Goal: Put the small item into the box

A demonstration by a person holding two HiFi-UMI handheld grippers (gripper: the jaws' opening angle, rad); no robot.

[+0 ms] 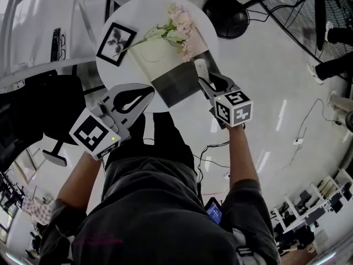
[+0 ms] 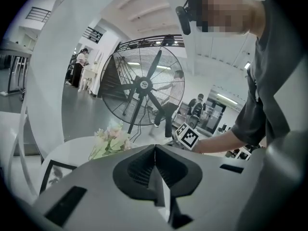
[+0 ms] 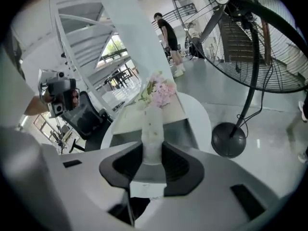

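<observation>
We held the small item [image 3: 152, 129], a pale slim piece, pinched between the pads of the right gripper [image 3: 153, 150], and it stuck out past the fingertips so that its free end could lead the way into the box [image 3: 185, 129]. In the head view the right gripper [image 1: 212, 86] was tilted downward over the right-hand end of the box [image 1: 174, 87], with the item lying across that edge. We judged that it hung over the opening and had not yet been let go, though we could not tell whether its tip touched the box. The box sat open near our edge of the round white table [image 1: 107, 73], with a grey hollow on our side and a pale flap [image 1: 160, 57] lying flat behind it. That put the opening within easy reach of the right hand. As far as we could see the hollow held nothing. The left gripper [image 1: 144, 94] had its jaws pressed together on nothing and waited at the table's near rim beside the box, out of the way since one hand was enough. A spray of pink flowers [image 1: 179, 29] lay across the far side of the flap, and a black picture frame [image 1: 116, 43] lay well to the left, neither in the item's path
</observation>
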